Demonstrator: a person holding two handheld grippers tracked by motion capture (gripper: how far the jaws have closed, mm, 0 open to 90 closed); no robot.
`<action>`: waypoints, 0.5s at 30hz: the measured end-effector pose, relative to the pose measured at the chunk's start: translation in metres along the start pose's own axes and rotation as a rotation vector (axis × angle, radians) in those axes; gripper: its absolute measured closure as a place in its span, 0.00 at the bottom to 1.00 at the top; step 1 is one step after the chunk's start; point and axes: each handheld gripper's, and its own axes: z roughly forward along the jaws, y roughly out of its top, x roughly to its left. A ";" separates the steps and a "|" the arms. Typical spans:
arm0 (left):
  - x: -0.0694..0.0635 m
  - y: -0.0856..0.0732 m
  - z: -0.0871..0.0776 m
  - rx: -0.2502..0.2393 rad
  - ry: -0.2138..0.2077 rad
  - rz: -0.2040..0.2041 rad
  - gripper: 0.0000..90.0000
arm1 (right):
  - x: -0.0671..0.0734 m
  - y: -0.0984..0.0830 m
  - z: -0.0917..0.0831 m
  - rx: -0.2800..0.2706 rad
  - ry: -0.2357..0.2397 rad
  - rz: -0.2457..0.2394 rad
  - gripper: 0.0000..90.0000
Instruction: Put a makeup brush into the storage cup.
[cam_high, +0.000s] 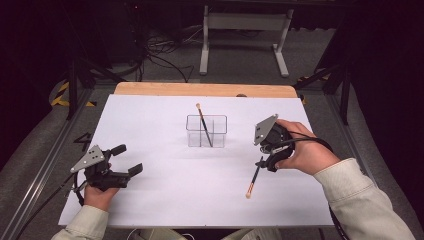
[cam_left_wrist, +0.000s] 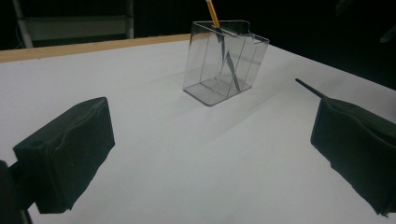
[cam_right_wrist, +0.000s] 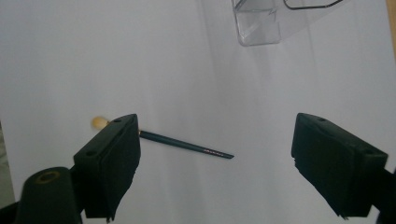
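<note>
- Right gripper, jaws wide, holds nothing, hovers over a pencil lying right of the box.
- Left gripper: wide, empty.
- White sheet; dark room.

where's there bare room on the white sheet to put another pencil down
Free: the wide stretch between the left tongs and the clear box, and the strip behind the box up to the wooden edge. Crowded: the right side, where the pencil lies under the right tongs.

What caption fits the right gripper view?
Open hand-held gripper hovering over a dark brush on the white table.
</note>
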 end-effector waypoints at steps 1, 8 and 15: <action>0.000 0.000 0.000 0.000 0.000 0.000 0.00 | 0.000 0.000 0.001 0.005 0.003 -0.009 0.18; -0.001 -0.001 -0.003 -0.004 0.007 -0.004 0.00 | 0.000 0.002 0.011 0.039 0.038 -0.049 0.17; 0.000 -0.001 -0.005 -0.003 0.009 -0.003 0.00 | -0.001 0.001 0.023 0.079 0.065 -0.067 0.17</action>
